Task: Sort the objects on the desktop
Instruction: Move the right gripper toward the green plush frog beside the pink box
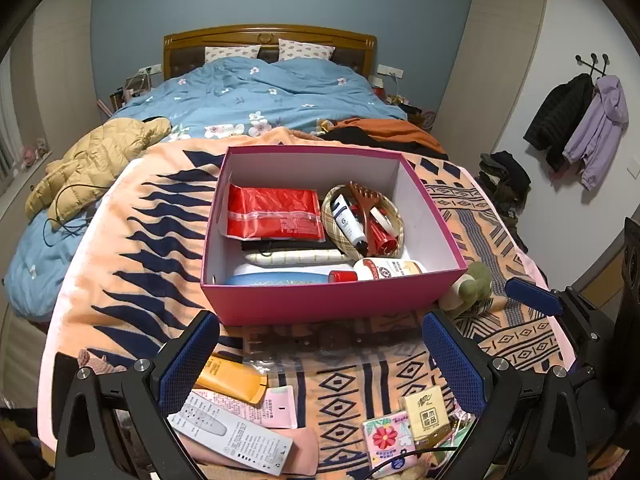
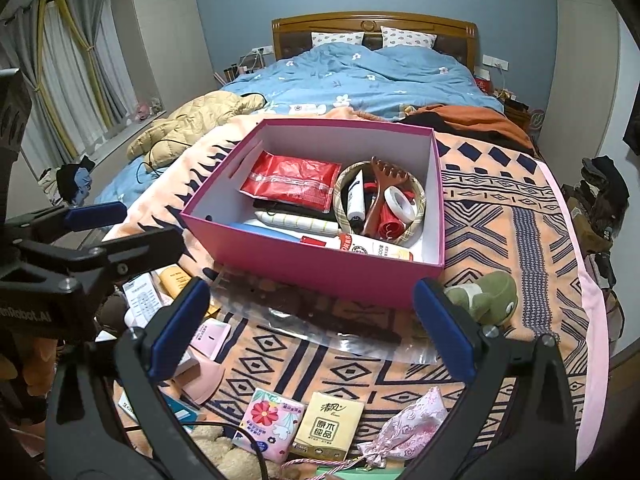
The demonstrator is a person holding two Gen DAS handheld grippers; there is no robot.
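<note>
L gripper [image 1: 320, 354]: blk frame | blue pads | silver screws | R gripper [image 2: 310, 326]: same

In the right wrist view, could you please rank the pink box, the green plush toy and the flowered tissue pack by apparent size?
1. pink box
2. green plush toy and flowered tissue pack: look alike; nearness differs, so unranked.

The pink box [image 1: 332, 300] stands ahead; a bagged belt [image 1: 320, 340] lies across the bare blanket before it.
</note>
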